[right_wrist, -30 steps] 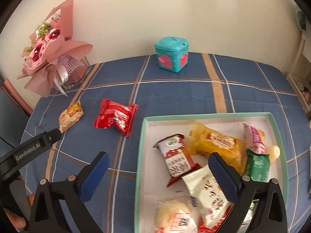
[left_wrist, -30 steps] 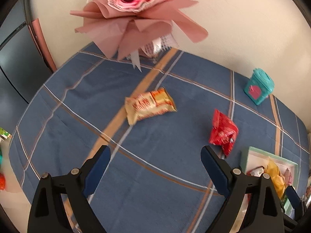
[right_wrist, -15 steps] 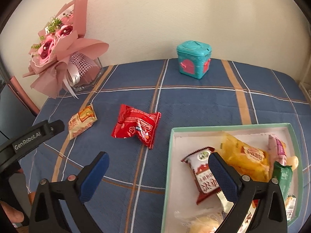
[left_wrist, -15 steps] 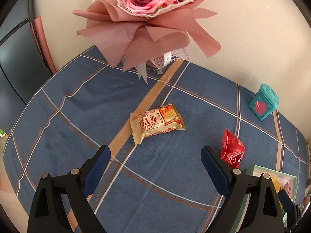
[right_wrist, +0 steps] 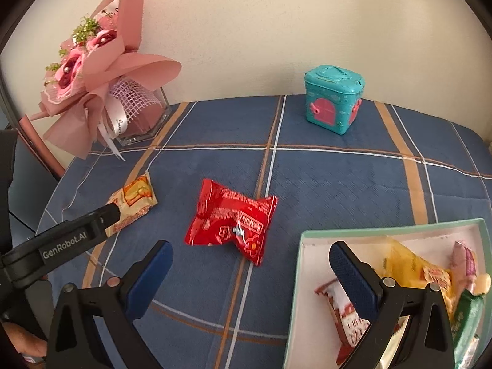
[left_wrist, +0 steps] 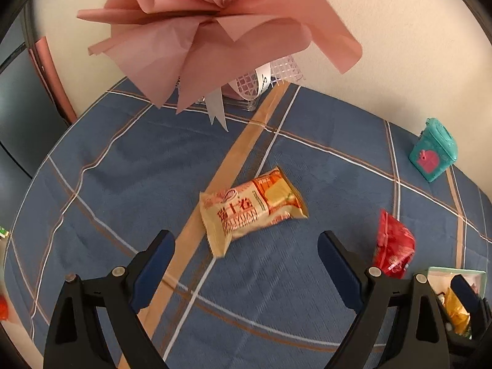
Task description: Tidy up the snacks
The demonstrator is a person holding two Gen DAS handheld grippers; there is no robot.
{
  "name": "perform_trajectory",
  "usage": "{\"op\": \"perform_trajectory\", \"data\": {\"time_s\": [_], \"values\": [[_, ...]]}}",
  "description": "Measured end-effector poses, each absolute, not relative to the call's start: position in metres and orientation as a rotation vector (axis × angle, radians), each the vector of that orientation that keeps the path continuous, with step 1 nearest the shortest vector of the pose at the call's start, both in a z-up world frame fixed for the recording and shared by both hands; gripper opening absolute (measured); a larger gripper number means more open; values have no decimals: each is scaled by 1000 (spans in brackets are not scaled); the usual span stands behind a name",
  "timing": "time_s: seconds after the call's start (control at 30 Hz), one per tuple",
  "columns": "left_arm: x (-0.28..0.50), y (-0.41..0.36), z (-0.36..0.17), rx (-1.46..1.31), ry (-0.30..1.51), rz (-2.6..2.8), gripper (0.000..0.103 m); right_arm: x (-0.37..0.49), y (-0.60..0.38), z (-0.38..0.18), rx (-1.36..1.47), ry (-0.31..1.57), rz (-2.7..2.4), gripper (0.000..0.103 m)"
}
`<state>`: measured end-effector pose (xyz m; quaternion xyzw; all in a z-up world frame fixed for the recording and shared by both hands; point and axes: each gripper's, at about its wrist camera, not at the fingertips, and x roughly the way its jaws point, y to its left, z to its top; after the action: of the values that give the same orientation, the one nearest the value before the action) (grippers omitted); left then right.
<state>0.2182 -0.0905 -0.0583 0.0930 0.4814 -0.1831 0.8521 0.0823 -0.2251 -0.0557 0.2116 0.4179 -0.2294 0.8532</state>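
Soft, even daylight, no glare. Faint shadows under the snacks on the table. Fisheye bends the edges, with dark vignette corners. Slight blur in both views; the bouquet looms close.

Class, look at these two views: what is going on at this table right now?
A person is sorting snacks with a pair of hand-held tongs in each hand. The left tongs stand open in front of a beige wafer packet lying on the blue checked tablecloth. The right tongs stand open in front of a red snack packet. Neither packet is gripped yet. Beside them, a mint-rimmed tray already holds several snacks.
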Motion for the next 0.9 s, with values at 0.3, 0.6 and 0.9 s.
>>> {"op": "perform_trajectory", "data": {"time_s": [0.3,0.6,0.9], "values": [[254,-110,-67,170,1027,-411,94,123,-234,-68,439,865,-459,103],[281,-121,-93,172,1098,-376,94,145,-239,-96,463,922,-439,97],[283,-116,-102,135,1138,-328,92,141,-246,-109,535,946,-450,73]]}}
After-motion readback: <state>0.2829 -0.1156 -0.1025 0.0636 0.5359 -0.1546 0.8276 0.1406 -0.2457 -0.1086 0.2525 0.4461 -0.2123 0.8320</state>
